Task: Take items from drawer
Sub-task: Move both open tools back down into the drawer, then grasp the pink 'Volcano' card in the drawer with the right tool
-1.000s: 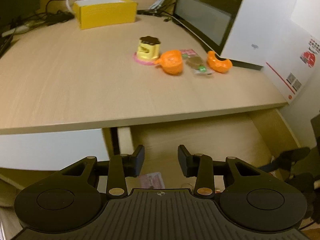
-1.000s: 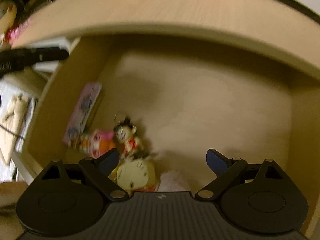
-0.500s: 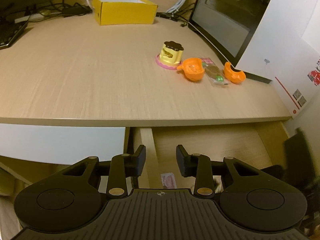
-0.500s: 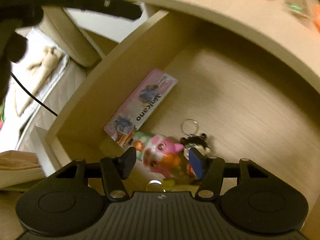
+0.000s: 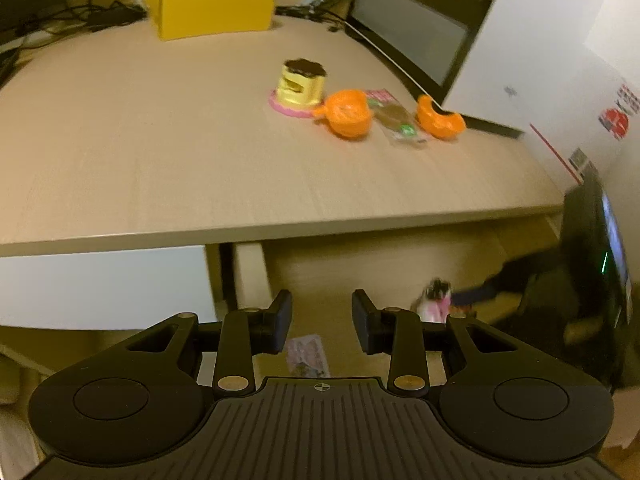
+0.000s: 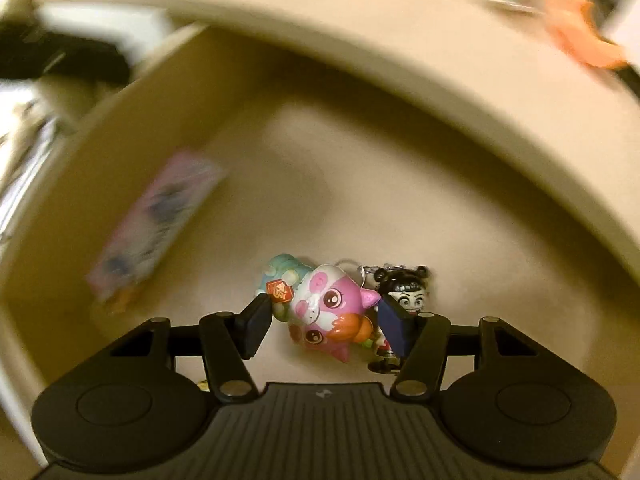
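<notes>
1. Right gripper (image 6: 320, 322) is down in the open drawer (image 6: 400, 184), lower centre of the right wrist view. Its jaws have just been closing, with the pink cat-face toy (image 6: 330, 312) between them. The left pad is at the toy's edge and the right pad at its ear; a firm pinch can't be confirmed.
2. A black-haired doll keychain (image 6: 408, 294) lies just right of the right finger, touching the pink toy. A teal piece (image 6: 284, 270) sits behind the toy's upper left.
3. A pink printed packet (image 6: 156, 224) lies along the drawer's left wall, blurred.
4. Left gripper (image 5: 322, 326) is at lower centre of the left wrist view, over the drawer's front. Its jaws are spread with nothing between them.
5. On the desk (image 5: 160, 152), upper centre of the left wrist view: a yellow pudding toy (image 5: 302, 84), an orange cup (image 5: 348, 114), a snack wrapper (image 5: 396, 118) and an orange shell piece (image 5: 438, 120), in a row. A yellow box (image 5: 210, 8) sits at the top.
</notes>
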{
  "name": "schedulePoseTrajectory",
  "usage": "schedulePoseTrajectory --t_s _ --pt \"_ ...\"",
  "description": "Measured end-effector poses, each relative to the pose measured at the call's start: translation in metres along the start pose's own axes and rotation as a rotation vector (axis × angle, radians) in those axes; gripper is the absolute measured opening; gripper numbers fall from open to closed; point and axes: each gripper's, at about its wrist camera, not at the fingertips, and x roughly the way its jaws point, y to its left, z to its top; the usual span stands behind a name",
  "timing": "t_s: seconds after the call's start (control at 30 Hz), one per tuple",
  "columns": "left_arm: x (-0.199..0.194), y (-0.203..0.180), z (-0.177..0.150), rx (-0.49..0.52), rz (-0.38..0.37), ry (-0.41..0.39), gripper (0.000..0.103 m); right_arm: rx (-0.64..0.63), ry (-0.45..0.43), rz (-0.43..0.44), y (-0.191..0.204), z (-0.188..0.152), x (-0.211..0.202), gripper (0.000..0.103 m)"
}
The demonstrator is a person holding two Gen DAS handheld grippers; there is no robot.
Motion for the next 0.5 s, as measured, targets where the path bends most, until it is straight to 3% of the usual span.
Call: schedulePoseTrajectory --t_s 0.07,0.17,0.37,0.5 --pt "0.003 -0.003 -0.001 0.012 -0.006 0.009 0.036 0.089 0.003 0.061 -0.023 -0.001 -0.009 0.063" --pt "0.009 -0.006 0.001 0.009 -0.015 0.014 0.036 0.160 0.059 0.148 -0.042 -0.010 -0.015 0.085" --pt "0.022 -0.010 0.009 0.003 -0.058 -0.005 0.036 0.315 0.328 0.310 -0.028 -0.050 0.006 0.087" --pt "0.031 -0.012 0.009 0.006 -0.083 0.005 0.036 0.340 0.441 0.256 -0.018 -0.059 0.023 0.087"
